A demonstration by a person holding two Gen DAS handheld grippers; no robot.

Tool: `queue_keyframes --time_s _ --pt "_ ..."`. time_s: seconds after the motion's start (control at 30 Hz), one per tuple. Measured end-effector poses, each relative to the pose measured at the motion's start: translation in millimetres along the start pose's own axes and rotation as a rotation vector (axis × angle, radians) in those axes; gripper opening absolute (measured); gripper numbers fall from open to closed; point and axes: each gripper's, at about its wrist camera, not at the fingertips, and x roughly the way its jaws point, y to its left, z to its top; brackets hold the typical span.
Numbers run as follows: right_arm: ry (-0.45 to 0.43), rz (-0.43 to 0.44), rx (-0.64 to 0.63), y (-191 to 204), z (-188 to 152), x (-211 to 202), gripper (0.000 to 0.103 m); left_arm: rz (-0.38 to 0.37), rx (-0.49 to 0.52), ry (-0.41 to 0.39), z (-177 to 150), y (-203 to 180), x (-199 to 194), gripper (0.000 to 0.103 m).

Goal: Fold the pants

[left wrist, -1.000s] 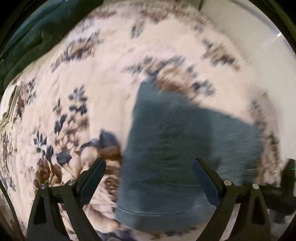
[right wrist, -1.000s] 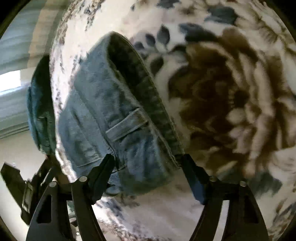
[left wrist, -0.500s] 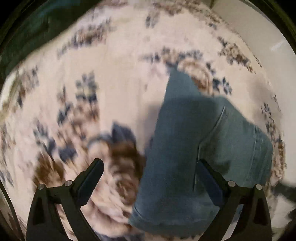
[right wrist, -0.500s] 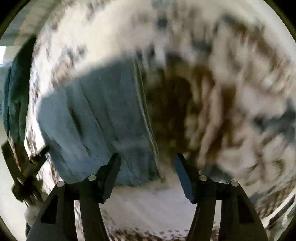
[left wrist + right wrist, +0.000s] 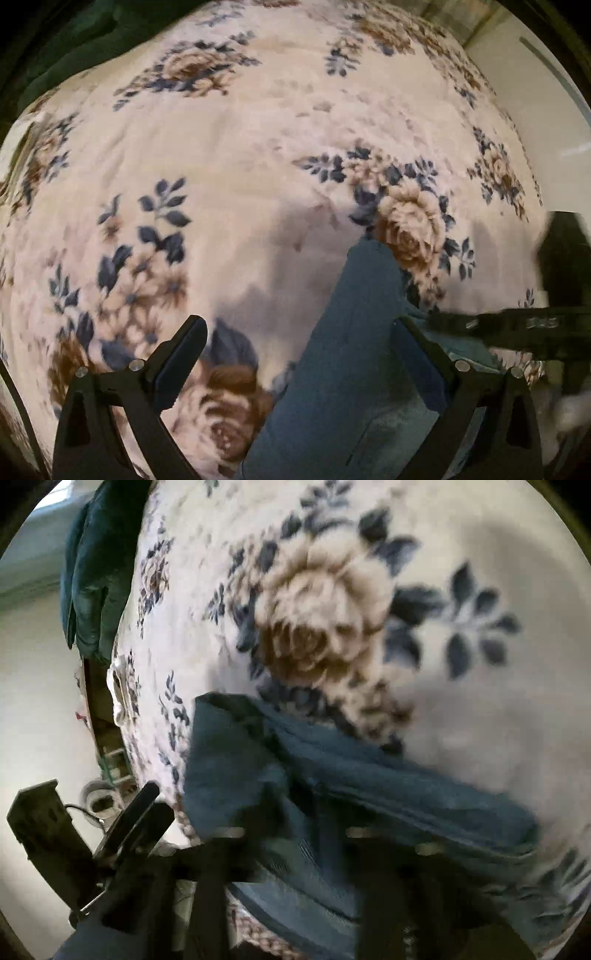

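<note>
The blue denim pants point(image 5: 332, 369) lie on a floral blanket, reaching from the bottom edge of the left wrist view up to mid-frame. My left gripper point(image 5: 299, 354) hangs above them, open wide, with its right finger over the denim and its left finger over the blanket. The right gripper point(image 5: 443, 319) comes in from the right edge onto the pants. In the blurred right wrist view its jaws are closing and a bunched fold of the pants point(image 5: 406, 786) stands between them at the right gripper point(image 5: 295, 834). One of the left gripper's fingers point(image 5: 135, 818) shows at lower left.
The cream blanket point(image 5: 240, 166) with brown roses and blue leaves covers the bed. A dark green cloth point(image 5: 92, 572) lies along its far edge, also the dark green cloth point(image 5: 55, 48). The bed's side edge point(image 5: 118, 694) drops to a pale floor holding a round object point(image 5: 98, 797).
The right gripper swept fast across the bed to the pants' edge and its jaws came together on a denim fold. The left gripper shifted, so the pants now sit lower right in its view.
</note>
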Motion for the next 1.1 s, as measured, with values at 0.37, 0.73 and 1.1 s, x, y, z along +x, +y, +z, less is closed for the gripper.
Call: queue_keyframes --time_s 0.37,0.73,1.1 --pt "-0.177 -0.132 0.037 -12.9 -29.2 -36.5 0.024 -0.223 0.202 0.32 41.0 -44.7 67.0 0.084" --pt "-0.277 0.084 0.199 -70.0 -87.4 -73.3 0.035 -0.471 -0.292 0.342 32.7 43.8 110.9 0.037" --pt "-0.449 -0.155 0.159 -77.1 -145.3 -135.6 0.101 -0.235 -0.056 0.017 46.7 18.8 -9.2 0.078"
